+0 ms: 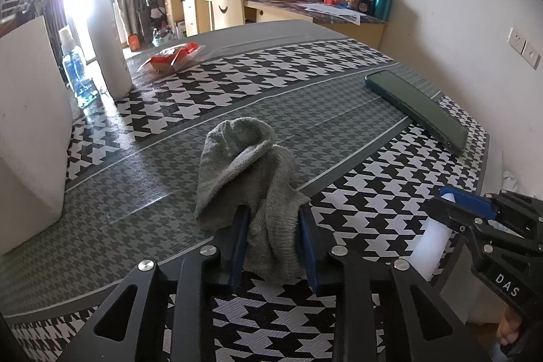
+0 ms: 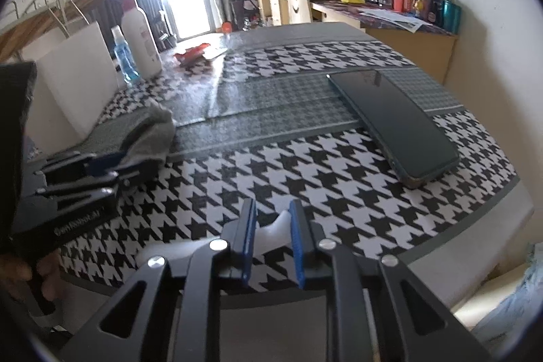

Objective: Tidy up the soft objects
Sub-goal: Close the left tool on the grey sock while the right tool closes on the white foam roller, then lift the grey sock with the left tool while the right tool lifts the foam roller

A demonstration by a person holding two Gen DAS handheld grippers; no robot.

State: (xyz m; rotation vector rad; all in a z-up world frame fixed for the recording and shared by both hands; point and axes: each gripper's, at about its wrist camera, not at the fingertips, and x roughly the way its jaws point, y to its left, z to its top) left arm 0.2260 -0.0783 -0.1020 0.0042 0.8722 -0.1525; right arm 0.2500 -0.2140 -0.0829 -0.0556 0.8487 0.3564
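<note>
My left gripper (image 1: 274, 226) is shut on a crumpled grey sock (image 1: 247, 172), whose free end rests on the houndstooth table mat (image 1: 373, 192). The sock (image 2: 152, 131) and left gripper (image 2: 98, 167) also show at the left of the right wrist view. My right gripper (image 2: 273, 223) is shut on a soft white item (image 2: 276, 228), held low over the mat near the front edge. In the left wrist view the right gripper (image 1: 444, 202) sits at the right with the white item (image 1: 429, 248) hanging below it.
A dark phone (image 1: 420, 106) (image 2: 397, 121) lies on the mat at the right. A white box (image 1: 27, 124) (image 2: 73, 80), a blue spray bottle (image 2: 124, 55), a white lotion bottle (image 2: 141, 36) and a red packet (image 1: 173, 55) stand at the left and back. The wall is close on the right.
</note>
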